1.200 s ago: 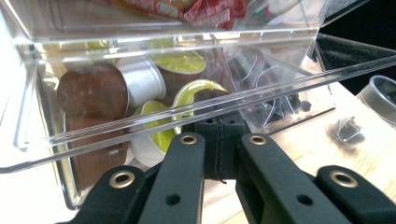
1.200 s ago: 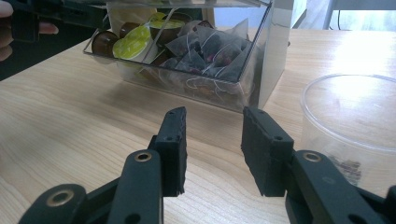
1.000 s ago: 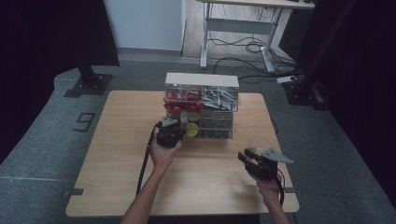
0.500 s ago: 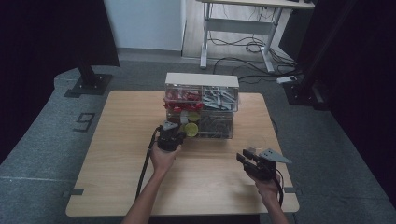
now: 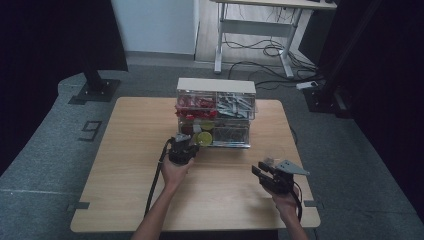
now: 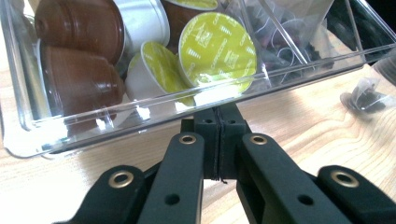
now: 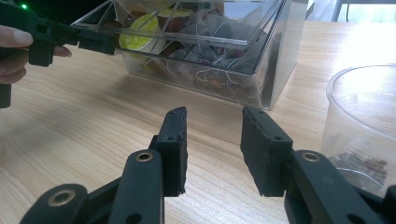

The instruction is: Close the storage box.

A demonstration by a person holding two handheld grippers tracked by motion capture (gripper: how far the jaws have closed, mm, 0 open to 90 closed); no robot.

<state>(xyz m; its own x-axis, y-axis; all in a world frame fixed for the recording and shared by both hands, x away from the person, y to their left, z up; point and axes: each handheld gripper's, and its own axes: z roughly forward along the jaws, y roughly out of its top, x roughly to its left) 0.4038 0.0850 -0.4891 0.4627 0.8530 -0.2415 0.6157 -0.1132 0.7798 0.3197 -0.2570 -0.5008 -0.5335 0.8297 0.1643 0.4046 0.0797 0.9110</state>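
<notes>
Two grippers: the left gripper (image 6: 218,122) at frame centre is clamped on the clear drawer (image 6: 140,109); the right gripper (image 7: 212,135), lower centre, gapes, holding nothing

- One clear drawer cabinet (image 5: 216,112) stands on one wooden tabletop (image 5: 125,165).
- One drawer (image 6: 140,116) is pulled out.
- Two yellow-lidded capsules (image 6: 217,49) lie in it, facing the left gripper view.
- Two brown capsules (image 6: 74,74) lie beside them; more sit behind, too hidden to count.
- One clear plastic cup (image 7: 362,126) stands on the tabletop.
- Two grippers: left gripper (image 5: 181,149), right gripper (image 5: 262,172).
</notes>
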